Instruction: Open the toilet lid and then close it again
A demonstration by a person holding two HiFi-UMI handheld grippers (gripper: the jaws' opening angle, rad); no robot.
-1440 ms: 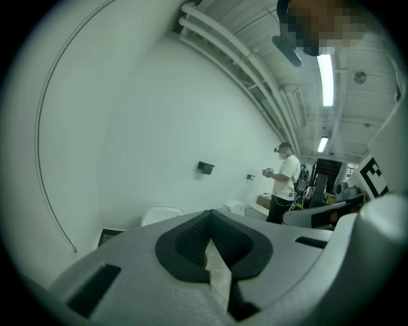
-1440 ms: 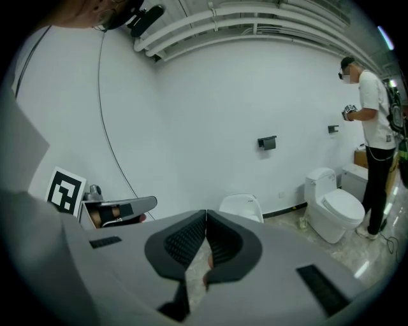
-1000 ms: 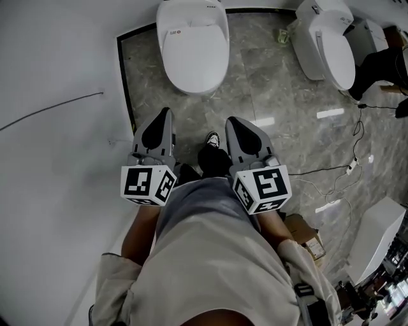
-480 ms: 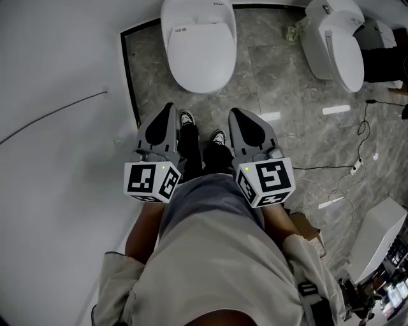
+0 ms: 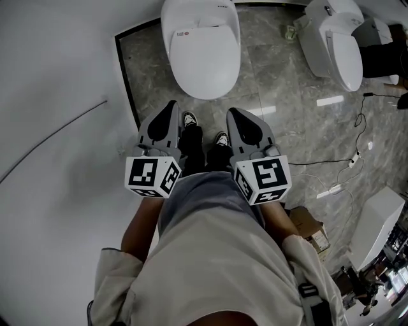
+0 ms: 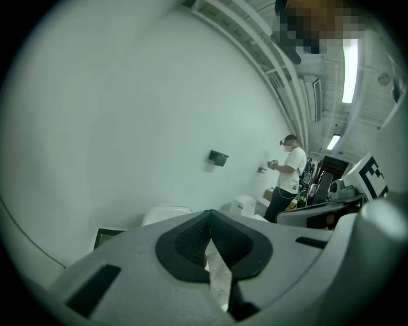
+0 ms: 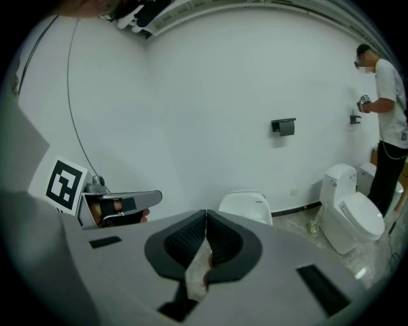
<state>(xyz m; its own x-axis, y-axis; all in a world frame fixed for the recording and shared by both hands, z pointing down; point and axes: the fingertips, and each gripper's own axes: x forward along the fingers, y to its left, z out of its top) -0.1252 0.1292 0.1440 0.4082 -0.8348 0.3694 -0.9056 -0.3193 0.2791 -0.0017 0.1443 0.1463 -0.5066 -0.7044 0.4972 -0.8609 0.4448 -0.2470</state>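
Head view: left gripper [image 5: 169,108] and right gripper [image 5: 233,114] sit side by side above the person's shoes [image 5: 189,119], well short of the toilet [image 5: 196,18] further ahead, its lid [image 5: 204,60] down. Second toilet [image 5: 335,48] far right. Left gripper view: jaws clenched, nothing between. Right gripper view: clenched too, empty, with the toilet straight beyond against the wall [image 7: 223,95].
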